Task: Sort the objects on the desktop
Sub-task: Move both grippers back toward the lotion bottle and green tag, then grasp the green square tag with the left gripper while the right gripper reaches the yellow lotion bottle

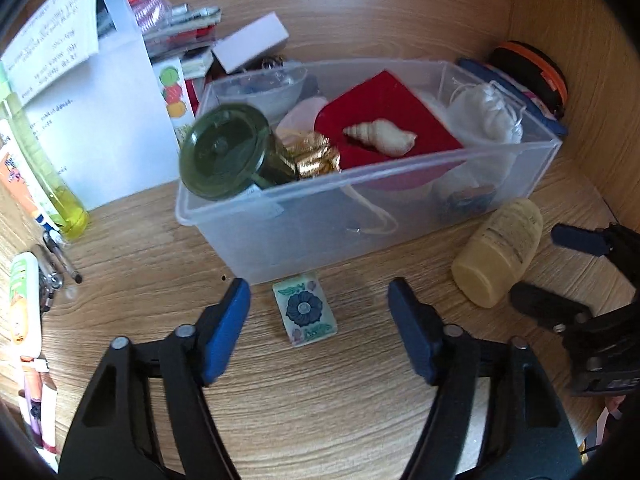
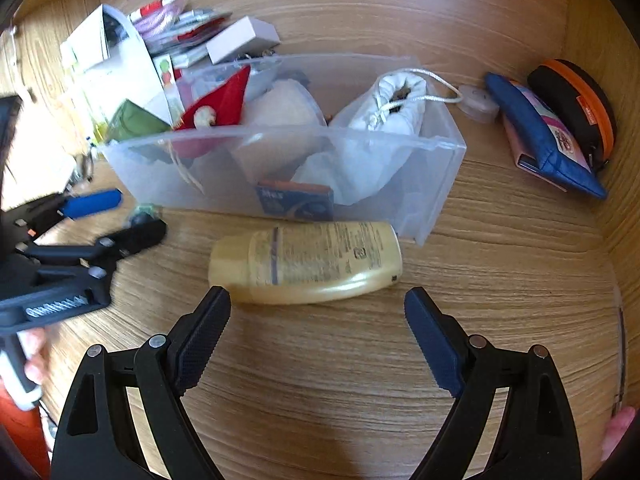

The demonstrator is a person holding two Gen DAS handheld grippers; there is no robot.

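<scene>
A clear plastic bin (image 1: 304, 232) stands on the wooden desk, holding a green glass lid (image 1: 224, 152), a red pouch (image 1: 384, 120) with a seashell (image 1: 380, 138) on it, and a white drawstring bag (image 1: 486, 114). A small floral tile (image 1: 305, 309) lies in front of the bin, just ahead of my open, empty left gripper (image 1: 320, 300). A yellow bottle (image 2: 308, 262) lies on its side in front of the bin (image 2: 436, 168), just ahead of my open, empty right gripper (image 2: 318, 308). The right gripper also shows in the left wrist view (image 1: 560, 268).
A white paper bag (image 1: 104, 128), a white box (image 1: 252, 42) and packets stand behind the bin. A yellow-green bottle (image 1: 48, 184) and tubes lie at the left. A blue pouch (image 2: 548, 136) and an orange-rimmed black case (image 2: 576, 108) lie by the right wall.
</scene>
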